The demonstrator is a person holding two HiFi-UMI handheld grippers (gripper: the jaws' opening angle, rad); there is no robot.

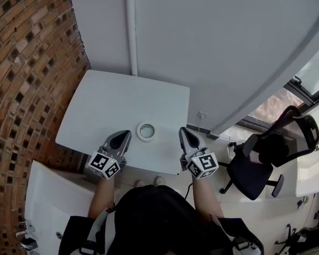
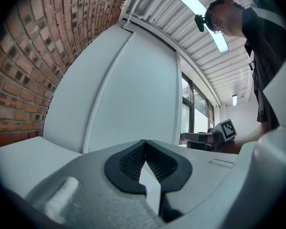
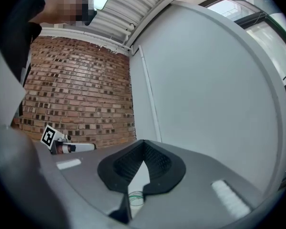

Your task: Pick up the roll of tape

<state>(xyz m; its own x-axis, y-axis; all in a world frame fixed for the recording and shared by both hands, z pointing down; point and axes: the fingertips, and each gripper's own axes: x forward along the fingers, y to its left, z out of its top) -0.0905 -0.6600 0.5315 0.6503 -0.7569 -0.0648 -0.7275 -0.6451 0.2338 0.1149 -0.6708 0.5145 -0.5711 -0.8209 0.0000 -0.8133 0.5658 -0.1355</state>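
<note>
A roll of pale tape (image 1: 145, 131) lies flat near the front edge of the white table (image 1: 117, 102), between my two grippers. To its left, my left gripper (image 1: 127, 133) is over the table's front edge with its jaws shut and nothing in them (image 2: 144, 142). To the roll's right, my right gripper (image 1: 182, 129) is also shut and holds nothing (image 3: 143, 141). In the right gripper view a part of the tape (image 3: 135, 198) shows low down through the gap behind the jaw tips. Both grippers point level toward the white wall.
A brick wall (image 1: 26, 62) runs along the table's left side and a white wall (image 1: 212, 41) with a vertical pipe (image 1: 131, 25) stands behind it. A black office chair (image 1: 255, 166) stands on the floor to the right. Other white tables (image 1: 45, 195) are at the lower left and far right.
</note>
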